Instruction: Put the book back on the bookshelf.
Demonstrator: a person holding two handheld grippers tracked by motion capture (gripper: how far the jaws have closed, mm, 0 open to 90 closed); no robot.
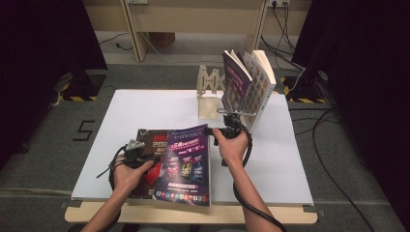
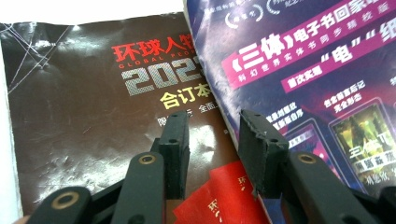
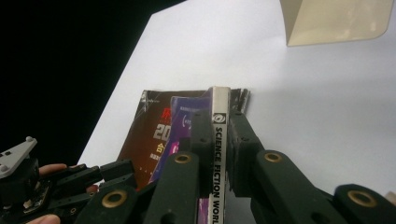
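Purple magazine [image 1: 186, 164], lower centre: thin, floppy, glossy, so best gripped at the spine. Right gripper [image 3: 219, 140] clamps that spine; left gripper [image 2: 212, 140] released over brown magazine [image 2: 93, 126].

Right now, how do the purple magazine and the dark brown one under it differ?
The purple magazine is clamped at its spine by the right gripper and tilts up on that side; the dark brown magazine lies flat on the white table, ungripped. The purple magazine lies on top, covering the brown one's right part. The left gripper hovers open above the brown one's cover, by the purple one's edge. Both are glossy, with Chinese titles.
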